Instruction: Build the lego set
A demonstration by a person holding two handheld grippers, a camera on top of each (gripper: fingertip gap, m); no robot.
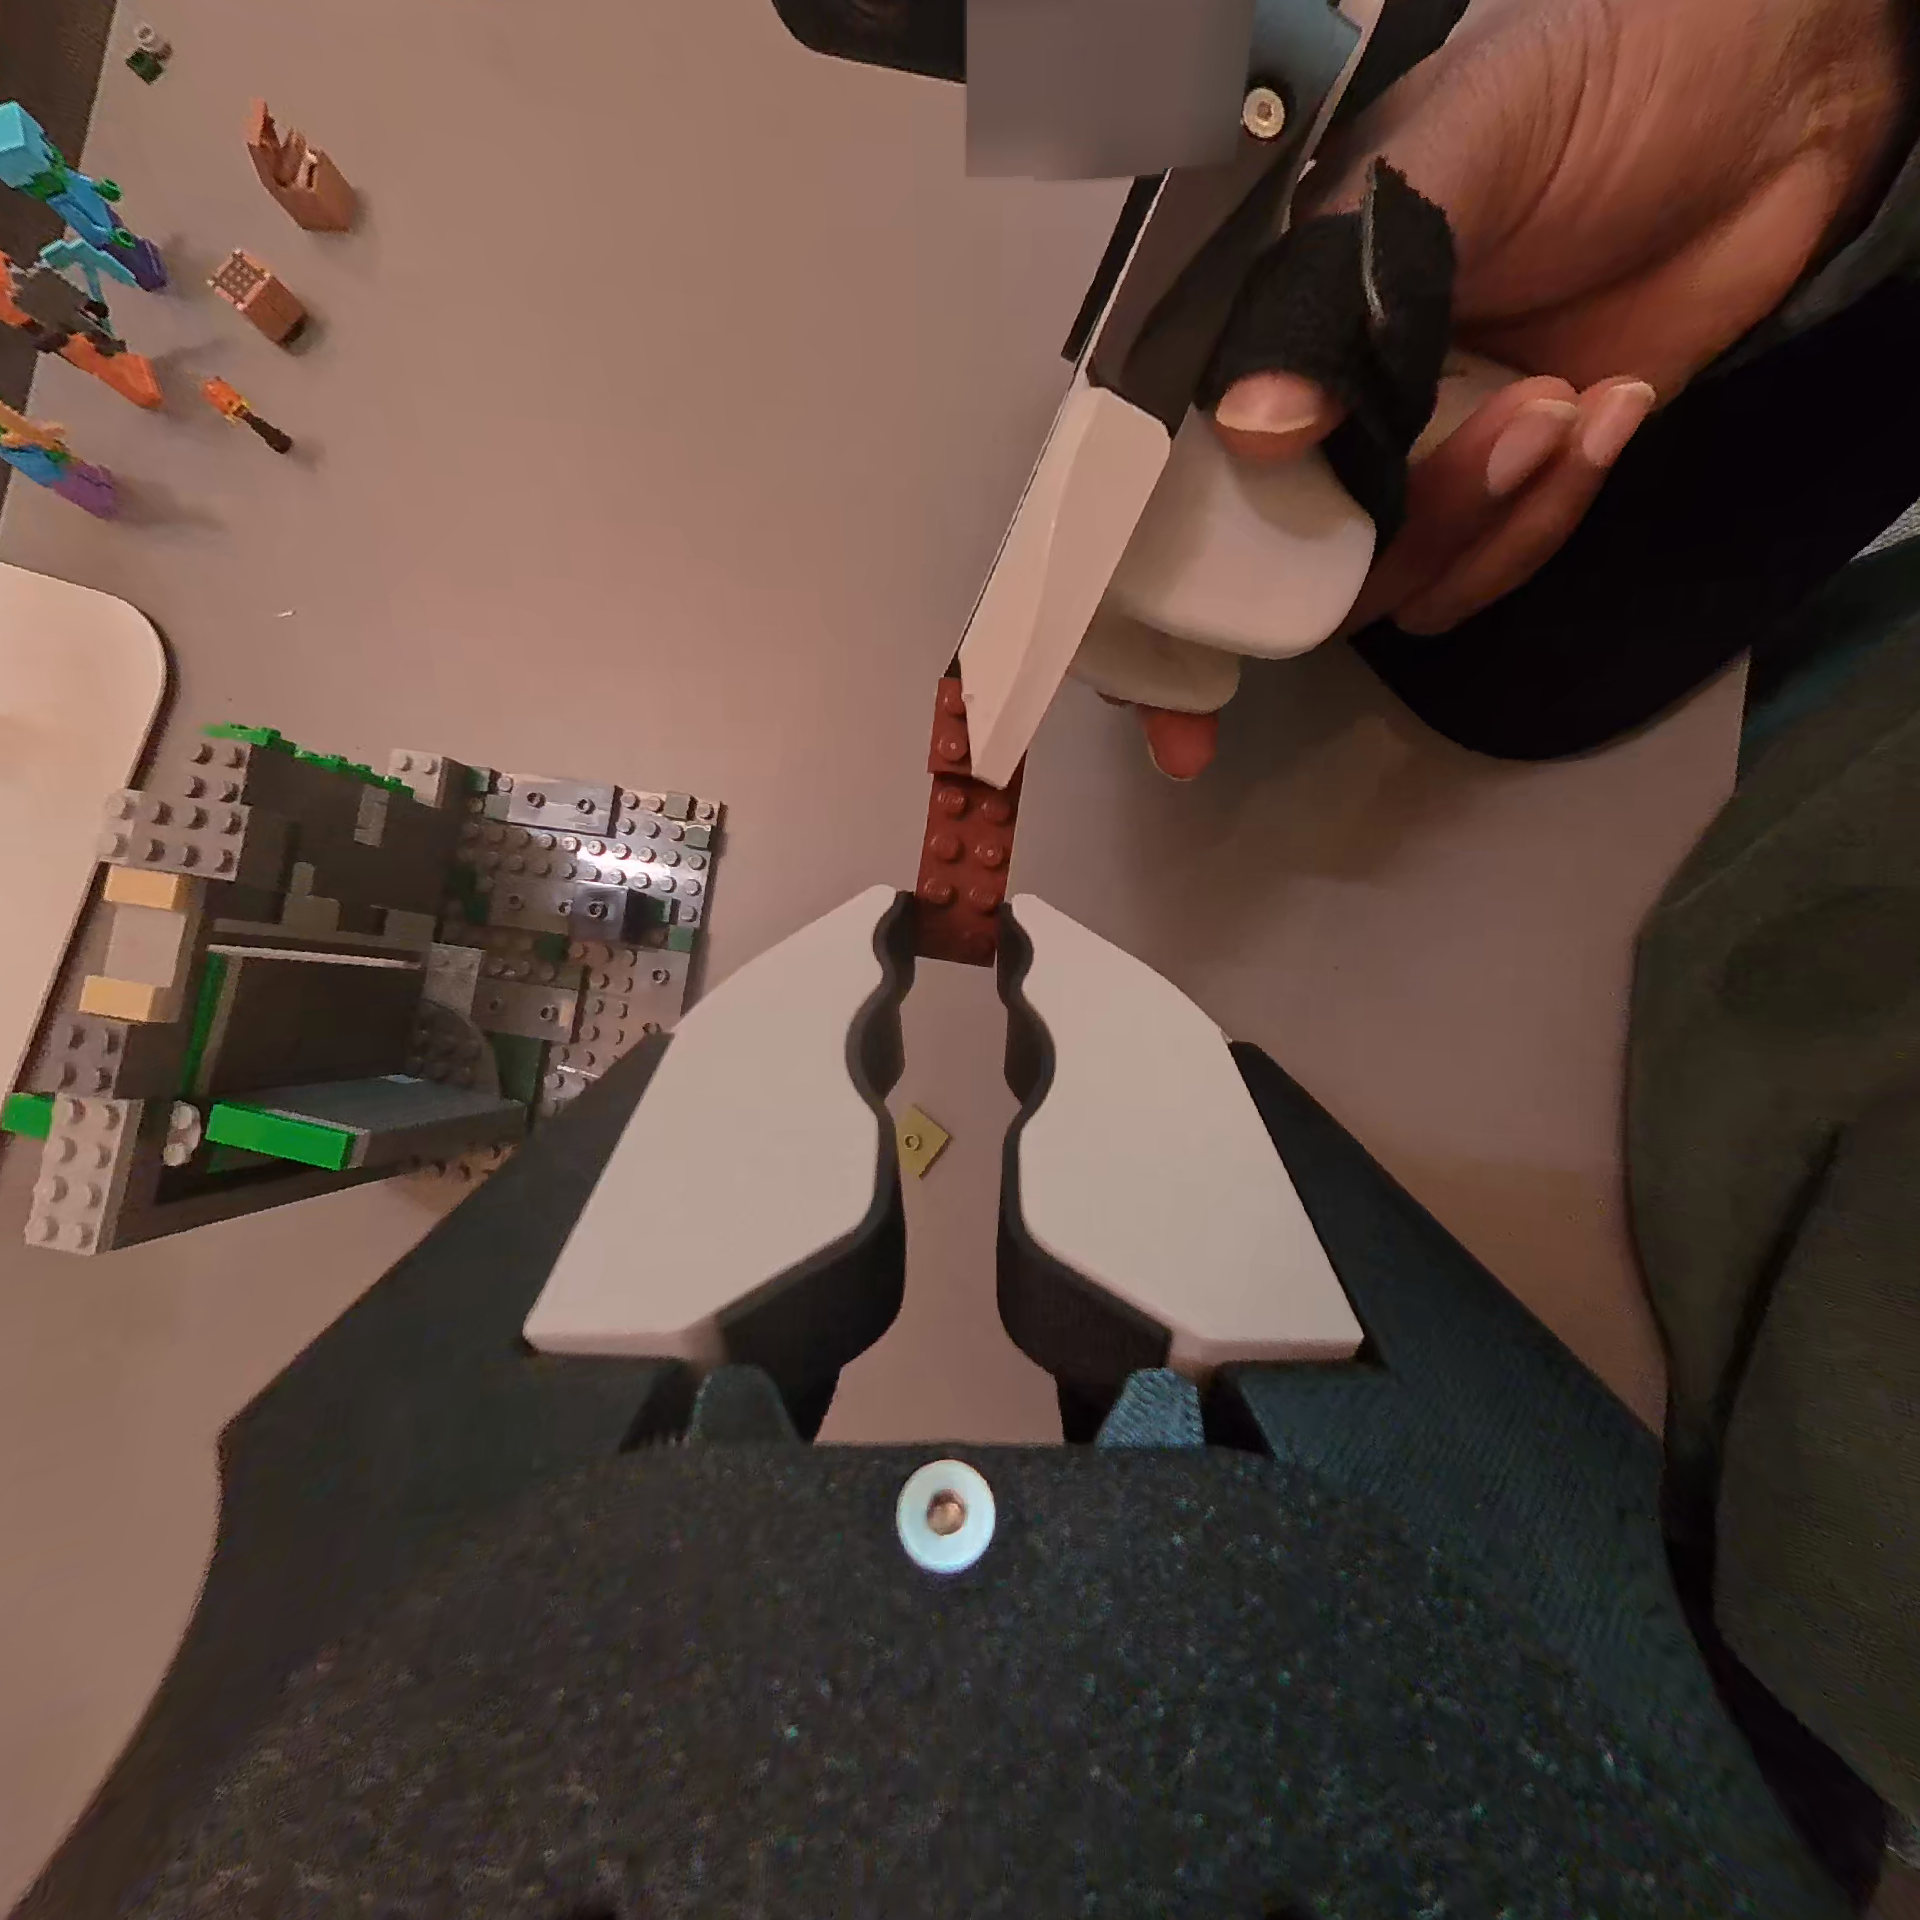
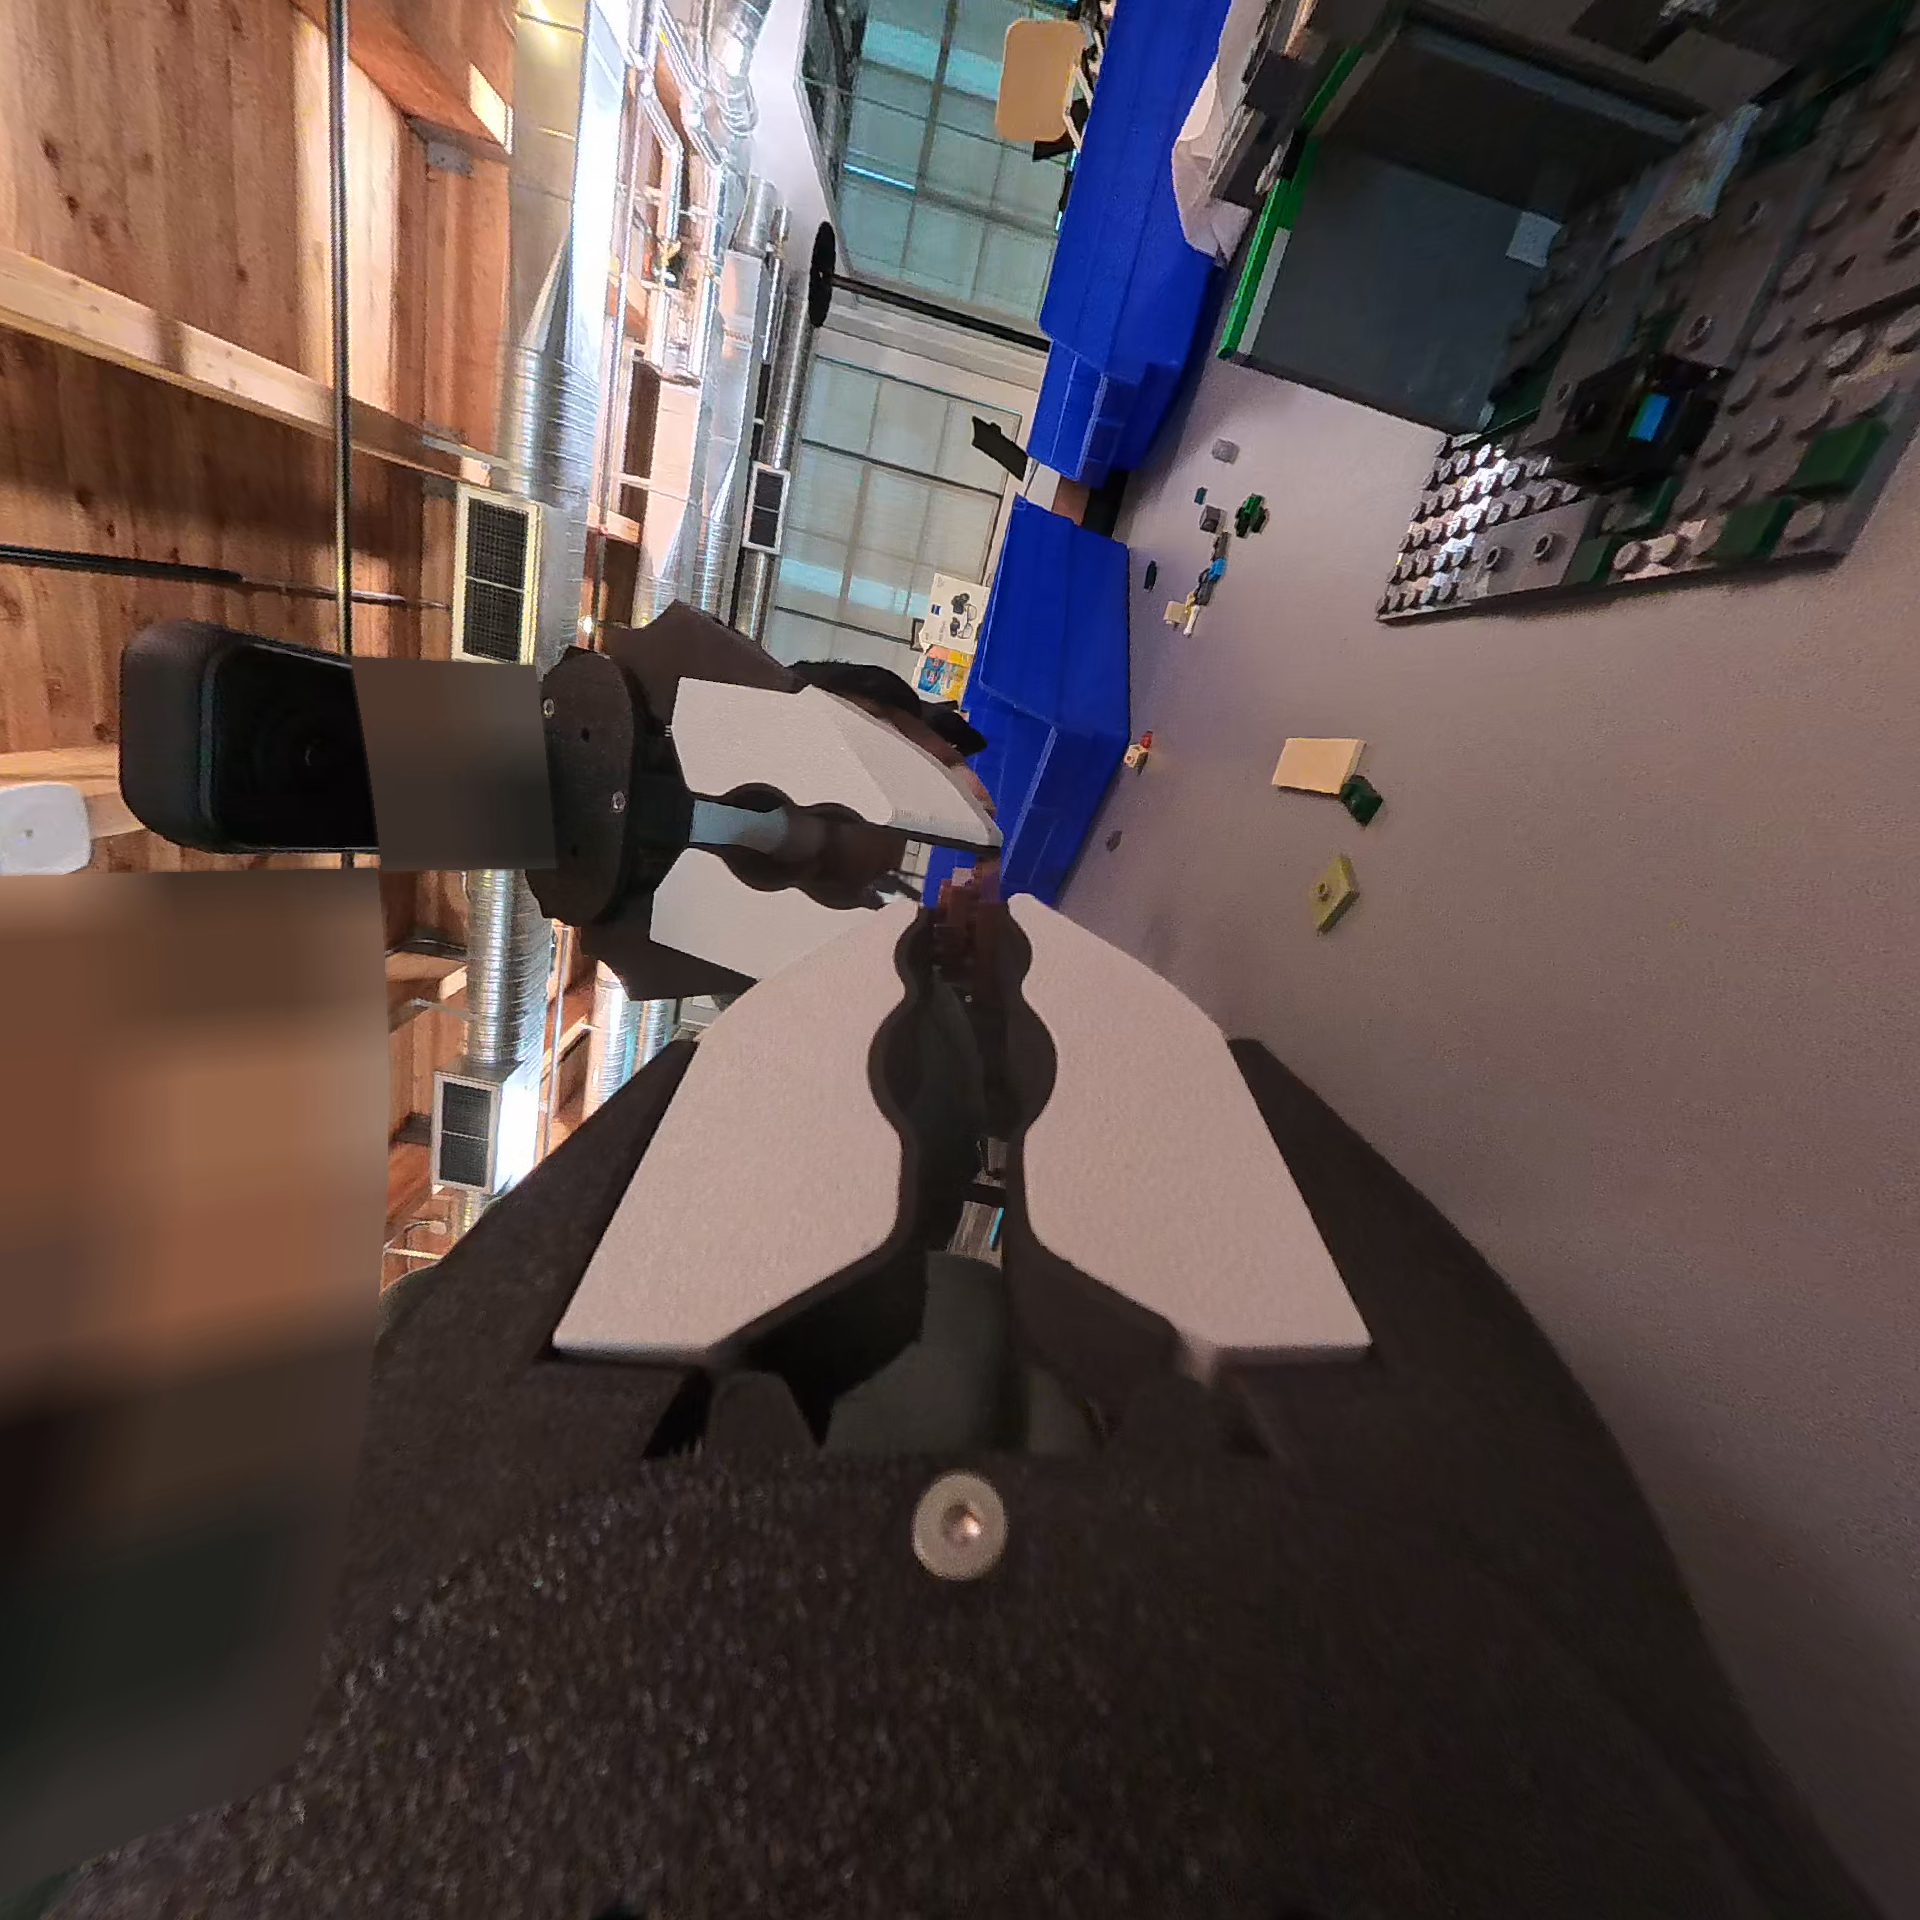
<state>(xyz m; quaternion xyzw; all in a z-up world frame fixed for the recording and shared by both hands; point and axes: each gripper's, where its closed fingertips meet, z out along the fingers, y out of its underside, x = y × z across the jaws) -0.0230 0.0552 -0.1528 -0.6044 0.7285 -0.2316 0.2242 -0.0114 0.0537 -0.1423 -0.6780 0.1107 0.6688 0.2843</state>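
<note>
A brown Lego plate assembly point(image 1: 966, 862) hangs in the air between my two grippers, above the grey table. My left gripper point(image 1: 956, 920) is shut on its near end. My right gripper point(image 1: 982, 764) comes in from the upper right, held by a hand, and is shut on the far brown piece point(image 1: 948, 722). In the right wrist view, my right gripper point(image 2: 961, 914) pinches the brown plate point(image 2: 961, 899) at its tips. The left gripper's fingers point(image 2: 821, 758) show just beyond. The grey and green Lego build point(image 1: 364, 966) sits on the table to the left; it also shows in the right wrist view point(image 2: 1662, 312).
A small olive tile point(image 1: 920, 1141) lies on the table under my left gripper. Loose brown pieces point(image 1: 301, 171) and minifigures point(image 1: 73, 260) lie far left by a white tray point(image 1: 62, 707). A tan plate point(image 2: 1317, 767), small parts and blue bins point(image 2: 1070, 665) show in the right wrist view. The grippers are tip to tip, or close to it. Between my left fingertips and the small olive tile point(image 1: 920, 1141) there is roughly 11 cm.
</note>
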